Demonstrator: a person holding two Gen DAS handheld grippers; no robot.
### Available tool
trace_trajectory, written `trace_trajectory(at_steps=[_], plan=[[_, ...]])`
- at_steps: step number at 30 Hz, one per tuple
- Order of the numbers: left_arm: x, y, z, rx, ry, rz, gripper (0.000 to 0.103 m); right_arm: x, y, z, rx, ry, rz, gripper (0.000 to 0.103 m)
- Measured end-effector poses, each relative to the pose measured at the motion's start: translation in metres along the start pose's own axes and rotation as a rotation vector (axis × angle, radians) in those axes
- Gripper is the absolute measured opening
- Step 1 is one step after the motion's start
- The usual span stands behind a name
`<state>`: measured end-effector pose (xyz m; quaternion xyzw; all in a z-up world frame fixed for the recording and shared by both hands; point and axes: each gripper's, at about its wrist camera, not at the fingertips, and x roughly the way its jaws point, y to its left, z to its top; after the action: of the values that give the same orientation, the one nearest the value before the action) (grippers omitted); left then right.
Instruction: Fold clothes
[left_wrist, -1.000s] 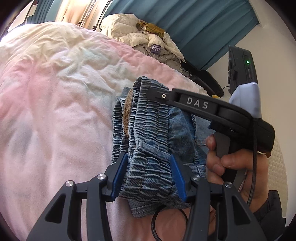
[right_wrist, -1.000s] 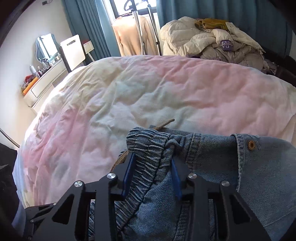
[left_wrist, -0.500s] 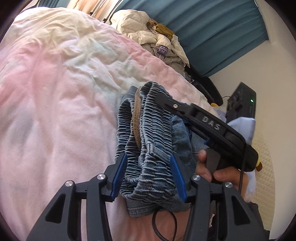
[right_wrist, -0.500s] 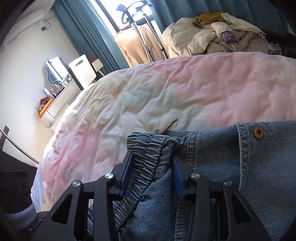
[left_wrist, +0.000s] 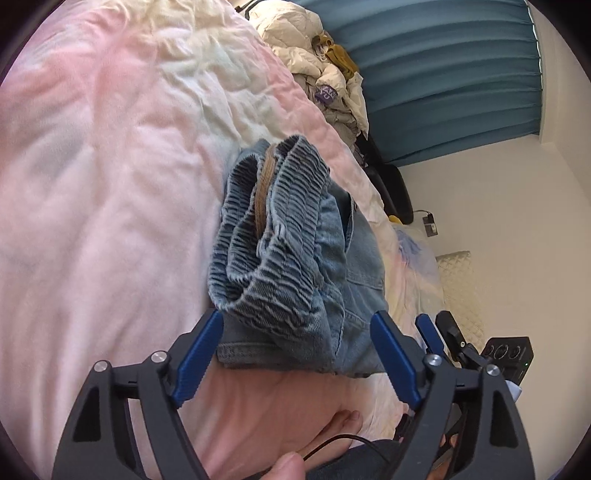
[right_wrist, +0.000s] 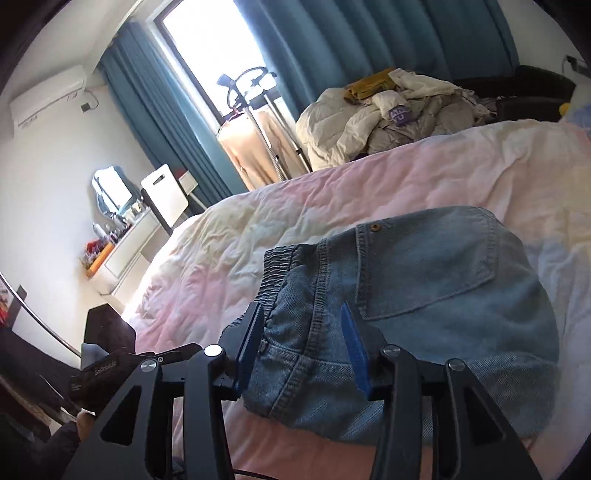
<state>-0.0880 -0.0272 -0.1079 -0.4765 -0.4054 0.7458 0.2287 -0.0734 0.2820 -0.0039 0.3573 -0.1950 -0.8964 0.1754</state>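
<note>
Your left claw (left_wrist: 295, 354) is spread wide. Its blue fingers (left_wrist: 199, 350) sit on each side of the folded jeans (left_wrist: 295, 258), and they are not squeezing them. The scrunchy waistband (left_wrist: 273, 221) of the jeans is bunched up just in front of that claw, with a brown strip showing in the fold.

Your right claw (right_wrist: 303, 350) is spread too. Its blue fingers (right_wrist: 249, 350) sit on each side of the near edge of the jeans (right_wrist: 424, 314), close by the denim, with a gap on the right side. You can see a back pocket (right_wrist: 424, 266) with a little copper button on top.

The jeans lie in a folded bundle on the bed (right_wrist: 369, 184), on the pink and white blanket (left_wrist: 110, 184), near the edge closest to you. Your fingertips (left_wrist: 291, 469) show at the bottom of the left view.

Past the bed there is a pile of pale clothes (right_wrist: 388, 114) in front of the teal curtain (right_wrist: 332, 48).
</note>
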Motion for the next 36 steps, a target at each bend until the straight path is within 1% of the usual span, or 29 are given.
trace_trajectory(at_steps=[4,5,7,9,11,12,16,21,23,26,28,31,32,34,35,36], plan=[[0.012,0.005,-0.010,-0.026,0.036,0.043,0.085,-0.050,-0.036,-0.014,0.150,-0.068,-0.017,0.044],[0.014,0.006,-0.012,-0.032,0.041,0.057,0.085,-0.058,-0.044,-0.016,0.182,-0.084,-0.016,0.044],[0.018,0.007,-0.013,-0.039,0.047,0.060,0.085,-0.072,-0.058,-0.019,0.246,-0.114,-0.005,0.045],[0.022,0.008,-0.013,-0.044,0.053,0.056,0.085,-0.073,-0.067,-0.019,0.298,-0.122,0.017,0.047],[0.026,0.008,-0.012,-0.050,0.058,0.051,0.085,-0.068,-0.071,-0.018,0.328,-0.110,0.003,0.050],[0.028,0.008,-0.012,-0.053,0.061,0.049,0.085,-0.065,-0.073,-0.019,0.339,-0.101,-0.006,0.050],[0.036,0.009,-0.011,-0.065,0.072,0.040,0.085,-0.051,-0.083,-0.022,0.398,-0.060,0.009,0.050],[0.046,0.011,-0.009,-0.082,0.088,0.031,0.085,-0.044,-0.092,-0.026,0.451,-0.050,0.005,0.050],[0.052,0.013,-0.009,-0.089,0.116,0.052,0.085,-0.042,-0.091,-0.027,0.452,-0.052,-0.021,0.050],[0.055,0.010,-0.008,-0.079,0.130,0.046,0.085,-0.037,-0.093,-0.028,0.455,-0.043,-0.079,0.050],[0.053,0.004,-0.007,-0.066,0.119,0.019,0.085,-0.033,-0.095,-0.029,0.469,-0.031,-0.088,0.050],[0.044,-0.011,-0.008,-0.014,0.086,-0.048,0.085,-0.031,-0.095,-0.030,0.462,-0.026,-0.134,0.050],[0.043,-0.016,-0.008,0.007,0.079,-0.056,0.085,-0.031,-0.094,-0.030,0.459,-0.025,-0.150,0.050],[0.044,-0.026,-0.007,0.050,0.074,-0.046,0.085,-0.034,-0.090,-0.030,0.429,-0.045,-0.217,0.050],[0.048,-0.028,-0.007,0.059,0.076,-0.015,0.085,-0.036,-0.089,-0.030,0.422,-0.057,-0.237,0.051],[0.054,-0.029,-0.007,0.059,0.082,0.038,0.085,-0.038,-0.088,-0.029,0.415,-0.070,-0.255,0.052]])
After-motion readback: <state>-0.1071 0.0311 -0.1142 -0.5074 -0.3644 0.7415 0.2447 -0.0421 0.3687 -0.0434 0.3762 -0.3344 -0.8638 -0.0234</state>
